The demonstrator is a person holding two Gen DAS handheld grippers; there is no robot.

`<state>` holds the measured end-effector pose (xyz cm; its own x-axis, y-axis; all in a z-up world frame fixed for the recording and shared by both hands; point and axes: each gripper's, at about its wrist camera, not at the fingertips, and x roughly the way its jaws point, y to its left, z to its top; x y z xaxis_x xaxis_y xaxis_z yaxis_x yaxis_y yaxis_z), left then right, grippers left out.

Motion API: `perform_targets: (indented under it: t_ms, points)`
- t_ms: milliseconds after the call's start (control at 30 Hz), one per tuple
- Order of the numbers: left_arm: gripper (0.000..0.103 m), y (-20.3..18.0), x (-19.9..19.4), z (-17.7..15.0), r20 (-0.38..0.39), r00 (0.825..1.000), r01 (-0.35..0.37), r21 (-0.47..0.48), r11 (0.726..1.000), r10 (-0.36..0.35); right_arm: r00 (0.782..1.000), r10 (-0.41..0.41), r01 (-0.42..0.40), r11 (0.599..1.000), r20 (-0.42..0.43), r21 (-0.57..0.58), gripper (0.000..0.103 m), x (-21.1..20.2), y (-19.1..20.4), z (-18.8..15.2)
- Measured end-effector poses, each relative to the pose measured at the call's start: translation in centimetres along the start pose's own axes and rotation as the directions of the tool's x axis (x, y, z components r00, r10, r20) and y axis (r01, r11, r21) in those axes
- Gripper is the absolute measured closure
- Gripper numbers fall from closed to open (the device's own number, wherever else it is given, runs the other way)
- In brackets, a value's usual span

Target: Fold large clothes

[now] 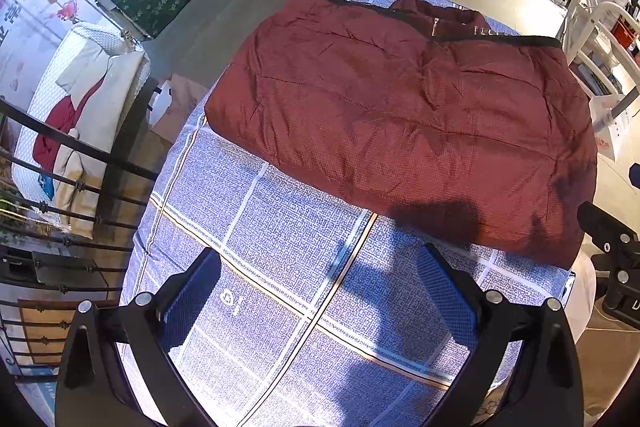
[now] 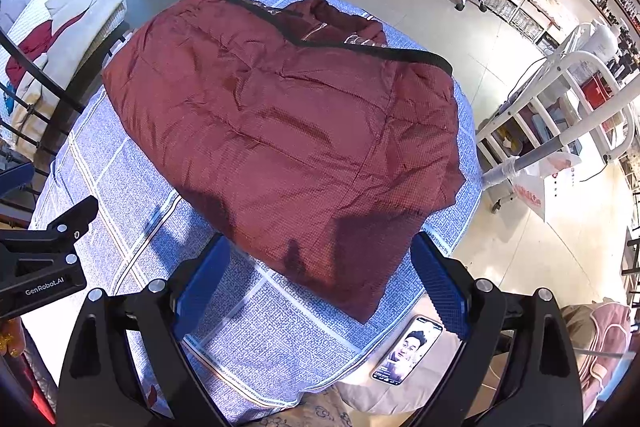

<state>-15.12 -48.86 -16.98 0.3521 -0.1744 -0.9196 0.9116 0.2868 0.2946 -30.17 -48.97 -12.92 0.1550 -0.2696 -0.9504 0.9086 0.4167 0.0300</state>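
**Both grippers wide open, jacket lying folded on the table**

Left gripper (image 1: 320, 307): jaws spread wide, gripping nothing. Its blue textured pads (image 1: 446, 297) are hovering over the bare blue-and-white checked tablecloth (image 1: 256, 227), near the table's near edge, clear of the garment.

Right gripper (image 2: 320, 287): also spread wide and empty. Its blue pads (image 2: 440, 287) are sitting either side of the jacket's near corner in the view; cannot tell if they are touching the fabric.

The dark red quilted jacket with black trim (image 2: 280, 115) is lying folded into a rough rectangle, flat on the cloth, covering the far and right part of the tabletop. Its black-edged hem is running along the far side, with the zipper and collar showing just beyond it. The near right corner is reaching the table's right edge.

A smartphone with a lit screen (image 2: 408, 351) is lying on the beige surface just off the cloth's near right edge, beside the right gripper's right finger.
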Motion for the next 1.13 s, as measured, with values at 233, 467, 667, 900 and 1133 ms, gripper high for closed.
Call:
perform_targets:
  t_ms: [233, 467, 667, 900, 1133]
  points:
    - [0.006, -0.08, -0.02, -0.11, 0.0, 1.0, 0.001, 0.006, 1.0, -0.001, 1.0, 0.003, -0.003, 1.0, -0.003, -0.001, 0.013, 0.15, 0.03, -0.02]
    - [0.006, -0.23, 0.08, -0.27, -0.003, 1.0, 0.003, 0.01, 1.0, -0.003, 1.0, 0.003, -0.003, 1.0, -0.007, -0.004, 0.013, 0.33, 0.03, 0.03]
    - [0.006, 0.02, -0.15, -0.55, 0.018, 1.0, 0.015, 0.005, 1.0, -0.015, 1.0, 0.006, -0.006, 1.0, -0.01, -0.004, 0.013, 0.51, 0.04, -0.02]
    - [0.006, -0.22, 0.06, -0.59, 0.001, 1.0, 0.009, 0.02, 1.0, -0.009, 1.0, 0.006, -0.006, 1.0, -0.011, -0.006, 0.013, 0.54, 0.11, -0.05]
    - [0.006, -0.51, 0.26, -0.66, -0.018, 1.0, 0.011, 0.03, 0.999, -0.011, 1.0, 0.01, -0.011, 1.0, -0.018, -0.014, 0.013, 0.8, 0.27, 0.1]
